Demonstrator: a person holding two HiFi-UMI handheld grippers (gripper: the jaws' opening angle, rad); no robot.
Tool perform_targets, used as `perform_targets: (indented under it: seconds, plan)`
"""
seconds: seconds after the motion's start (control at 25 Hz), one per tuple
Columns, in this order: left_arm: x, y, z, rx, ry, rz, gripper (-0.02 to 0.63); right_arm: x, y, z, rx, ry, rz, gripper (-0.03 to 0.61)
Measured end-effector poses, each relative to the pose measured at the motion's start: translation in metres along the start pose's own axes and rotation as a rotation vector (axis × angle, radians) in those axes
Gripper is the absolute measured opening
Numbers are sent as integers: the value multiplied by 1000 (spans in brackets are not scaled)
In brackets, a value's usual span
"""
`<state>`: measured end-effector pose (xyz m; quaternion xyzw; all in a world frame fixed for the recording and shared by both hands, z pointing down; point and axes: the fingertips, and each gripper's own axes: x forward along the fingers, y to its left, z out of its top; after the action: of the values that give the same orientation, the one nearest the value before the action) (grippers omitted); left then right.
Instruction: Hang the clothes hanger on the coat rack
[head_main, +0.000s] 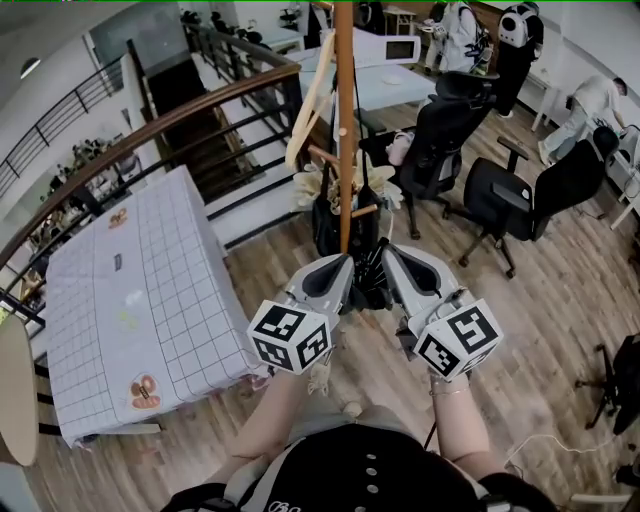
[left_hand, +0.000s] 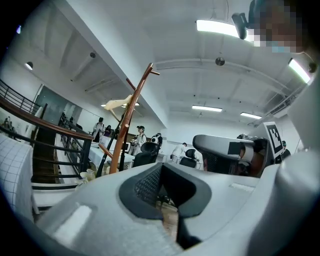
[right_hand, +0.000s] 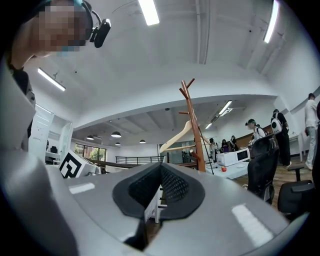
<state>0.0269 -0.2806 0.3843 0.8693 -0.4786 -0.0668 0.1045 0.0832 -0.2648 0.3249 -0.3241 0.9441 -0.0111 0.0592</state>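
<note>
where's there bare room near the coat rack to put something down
Most of the checked table, beside the railing, is bare. So is the wood floor below the office chairs at right. The coat rack's base is crowded with dark bags.

The coat rack ran off the head view's top edge, its foot was lost behind the left gripper and right gripper, the hanger hook could not be made out against the pole, and the far people were too small to tell apart.
</note>
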Motion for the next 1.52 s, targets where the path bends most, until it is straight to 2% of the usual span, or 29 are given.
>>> perform_targets:
  seconds: [0.24, 0.48, 0.68, 0.88, 1.52]
  plan:
    - [2, -30, -1, -12, 2, -30, -2, -8, 9, 0, 39, -25, 11, -2]
    - [-15, -21, 11, -24, -21, -32, -2, -1, 22, -4, 45, -13, -1, 0]
    - [-21, -23, 12, -25, 2, -57, -2, -1, 27, -4, 42, -10, -21, 0]
    - [-29, -21, 13, -45, 9, -79, -2, 2, 32, -2, 80, -33, -60, 0]
    - [-29, -27, 17, -26, 15, -141, -3, 0, 47, -14, 10, 23, -105, -2]
